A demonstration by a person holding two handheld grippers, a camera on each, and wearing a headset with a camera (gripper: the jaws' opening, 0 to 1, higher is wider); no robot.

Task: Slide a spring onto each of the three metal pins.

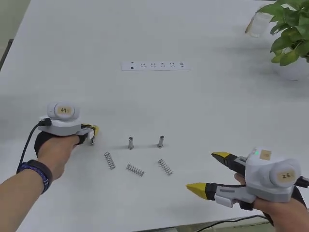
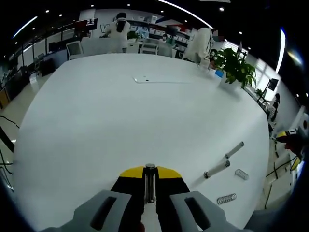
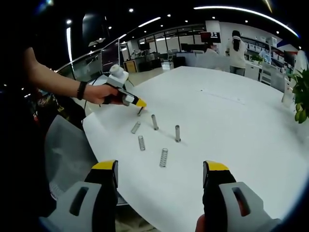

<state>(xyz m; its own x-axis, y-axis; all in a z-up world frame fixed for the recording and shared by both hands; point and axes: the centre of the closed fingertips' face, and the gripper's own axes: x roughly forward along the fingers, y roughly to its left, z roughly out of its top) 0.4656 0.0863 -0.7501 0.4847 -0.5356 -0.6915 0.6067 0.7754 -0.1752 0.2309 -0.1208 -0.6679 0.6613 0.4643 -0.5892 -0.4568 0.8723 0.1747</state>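
1. Left gripper view: my left tongs (image 2: 150, 171) are clamped on one upright metal pin (image 2: 150, 182). The two other pins (image 2: 217, 169) and the springs (image 2: 226, 198) lie off to the right.
2. Right gripper view: my right tongs (image 3: 160, 166) gape wide and hold nothing. The three springs and two standing pins are ahead, between the jaws.
3. Head view: the springs lie near my right tongs, and a white pot (image 1: 293, 71) holds a leafy plant (image 1: 288, 29).

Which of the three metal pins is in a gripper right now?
The leftmost pin, clamped in the left gripper; the middle pin and the rightmost pin stand free on the table.
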